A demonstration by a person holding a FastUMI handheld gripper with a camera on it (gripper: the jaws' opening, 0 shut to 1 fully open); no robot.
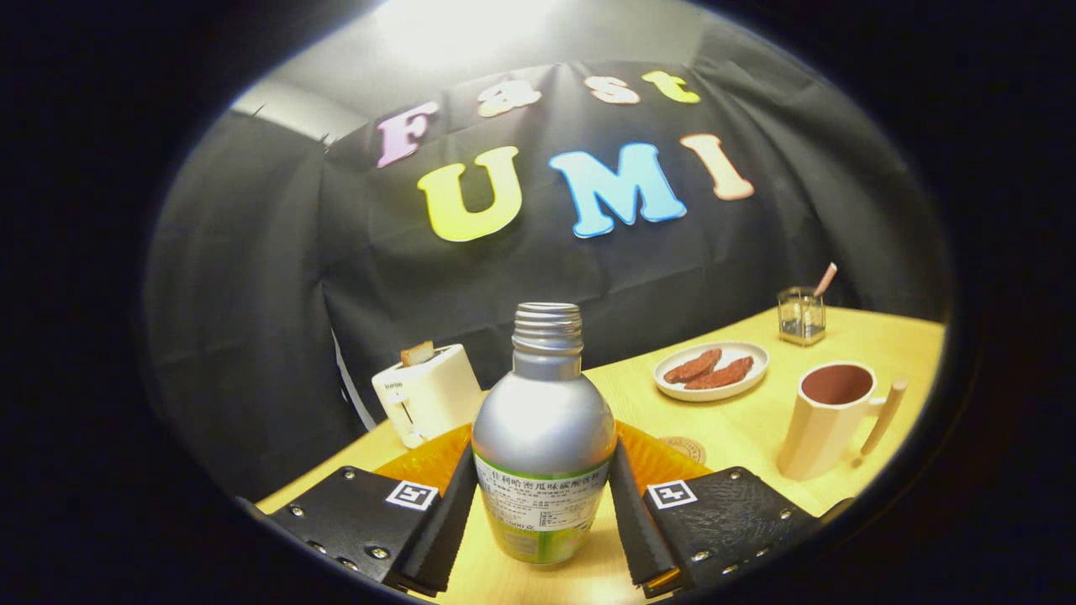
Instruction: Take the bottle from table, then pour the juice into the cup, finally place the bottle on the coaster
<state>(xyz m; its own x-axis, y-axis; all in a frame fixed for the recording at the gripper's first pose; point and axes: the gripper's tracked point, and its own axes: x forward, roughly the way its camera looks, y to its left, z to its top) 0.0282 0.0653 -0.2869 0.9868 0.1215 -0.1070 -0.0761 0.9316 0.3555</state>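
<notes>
We have the gripper [542,496] closed on the silver bottle [544,437], both fingers pressing its labelled waist, so it stays upright with the cap off. The cup [828,420] waits ahead to our right, the round coaster [683,447] just beyond the right finger.

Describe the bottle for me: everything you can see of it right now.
The bottle is silvery metal with a rounded shoulder, a short neck and a bare threaded mouth with no cap on. A green and white label wraps its lower body. It stands upright on the yellow table, between the two black fingers, which sit close at its sides; whether they press on it is unclear. An orange thing lies behind it.
</notes>
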